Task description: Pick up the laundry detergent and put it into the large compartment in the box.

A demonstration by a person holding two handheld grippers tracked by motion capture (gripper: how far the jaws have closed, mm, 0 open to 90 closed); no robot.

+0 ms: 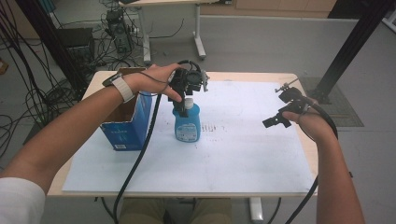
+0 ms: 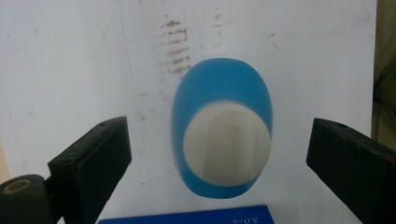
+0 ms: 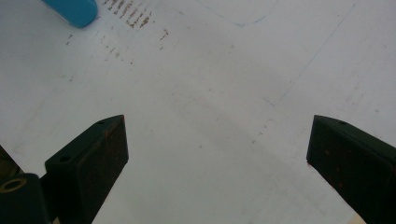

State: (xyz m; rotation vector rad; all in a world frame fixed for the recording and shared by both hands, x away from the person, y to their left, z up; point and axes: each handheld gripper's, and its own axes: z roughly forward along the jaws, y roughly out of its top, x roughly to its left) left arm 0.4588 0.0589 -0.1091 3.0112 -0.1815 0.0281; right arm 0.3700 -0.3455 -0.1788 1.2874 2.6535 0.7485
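Looking at the high view: blue bottle point(image 1: 187, 124) stands upright on the white sheet point(image 1: 243, 149), just right of the open blue box point(image 1: 128, 126). Left gripper point(image 1: 187, 95) sits directly above the bottle's white cap point(image 1: 188, 102), pointing down. Right gripper point(image 1: 280, 117) is well apart, near the table's right edge.

Left gripper view: straight down on the cap point(image 2: 227, 144), blue body point(image 2: 222, 84) around it. Jaws wide open, one each side of the bottle, neither touching. Box edge point(image 2: 187, 218) at the bottom.

Right gripper view: jaws wide apart, nothing between them, bare sheet point(image 3: 210, 116) below. Bottle corner point(image 3: 72, 9) top left.
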